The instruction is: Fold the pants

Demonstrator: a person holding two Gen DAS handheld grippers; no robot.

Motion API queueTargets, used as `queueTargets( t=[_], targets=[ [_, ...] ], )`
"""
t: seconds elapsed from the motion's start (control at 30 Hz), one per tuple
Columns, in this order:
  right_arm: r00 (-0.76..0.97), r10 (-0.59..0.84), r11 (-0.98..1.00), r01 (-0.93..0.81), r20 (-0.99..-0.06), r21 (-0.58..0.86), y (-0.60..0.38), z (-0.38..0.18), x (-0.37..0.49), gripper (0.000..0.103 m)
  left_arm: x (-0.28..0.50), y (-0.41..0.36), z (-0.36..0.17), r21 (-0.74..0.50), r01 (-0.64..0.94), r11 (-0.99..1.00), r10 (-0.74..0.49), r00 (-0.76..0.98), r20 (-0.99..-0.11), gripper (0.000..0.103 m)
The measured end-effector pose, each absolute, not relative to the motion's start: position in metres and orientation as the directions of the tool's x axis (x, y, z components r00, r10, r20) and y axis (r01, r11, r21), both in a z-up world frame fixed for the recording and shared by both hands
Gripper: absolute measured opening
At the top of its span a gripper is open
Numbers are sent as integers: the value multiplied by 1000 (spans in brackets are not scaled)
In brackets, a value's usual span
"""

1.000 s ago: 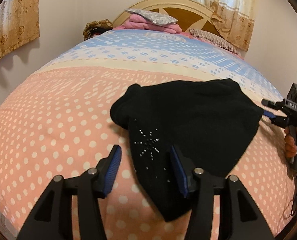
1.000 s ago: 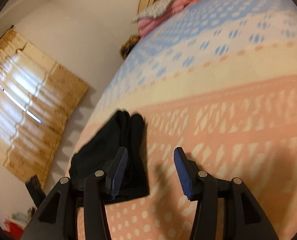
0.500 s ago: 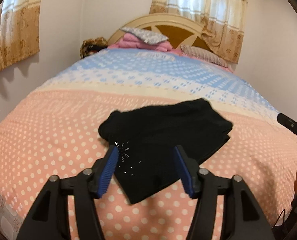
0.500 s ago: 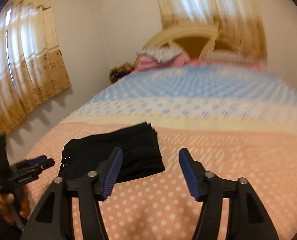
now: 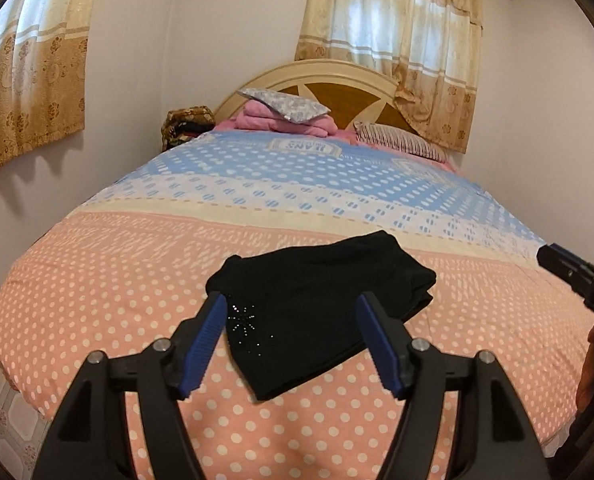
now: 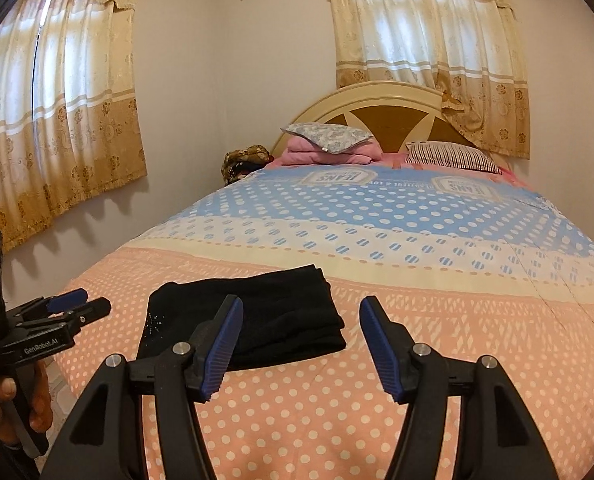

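The black pants (image 5: 317, 300) lie folded in a compact bundle on the pink dotted part of the bed (image 5: 97, 280), with a sparkly star pattern near their front left corner. They also show in the right wrist view (image 6: 257, 316). My left gripper (image 5: 291, 344) is open and empty, held back above the bed's near edge, in front of the pants. My right gripper (image 6: 301, 348) is open and empty, held back to the right of the pants. The left gripper also shows at the left of the right wrist view (image 6: 77, 306).
Pink folded blankets with a grey pillow (image 6: 329, 144) and a striped pillow (image 6: 453, 156) lie at the headboard (image 6: 377, 100). A patterned bundle (image 6: 245, 160) sits in the corner. Curtained windows (image 6: 57, 100) are on both walls. Tiled floor (image 5: 1, 420) lies below left.
Both grippers have pulled back and up from the pants, which now lie farther away and untouched. The right wrist view has swung level toward the headboard.
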State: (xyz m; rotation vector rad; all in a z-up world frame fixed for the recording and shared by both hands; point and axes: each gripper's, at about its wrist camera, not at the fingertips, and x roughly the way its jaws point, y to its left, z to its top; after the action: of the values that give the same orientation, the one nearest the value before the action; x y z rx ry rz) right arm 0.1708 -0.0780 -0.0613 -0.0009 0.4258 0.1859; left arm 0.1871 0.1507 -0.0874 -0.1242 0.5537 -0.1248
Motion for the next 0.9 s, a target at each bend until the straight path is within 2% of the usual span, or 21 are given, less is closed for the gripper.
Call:
queueTargets(
  t=[0.1, 0.9],
  targets=[
    [893, 178, 983, -178, -413, 39, -77, -61, 169, 62, 185, 150, -86, -154, 86, 984, -154, 847, -508, 73],
    [887, 204, 979, -197, -413, 60, -77, -61, 163, 62, 179, 140, -82, -142, 92, 986, -152, 850, -504, 73]
  ],
)
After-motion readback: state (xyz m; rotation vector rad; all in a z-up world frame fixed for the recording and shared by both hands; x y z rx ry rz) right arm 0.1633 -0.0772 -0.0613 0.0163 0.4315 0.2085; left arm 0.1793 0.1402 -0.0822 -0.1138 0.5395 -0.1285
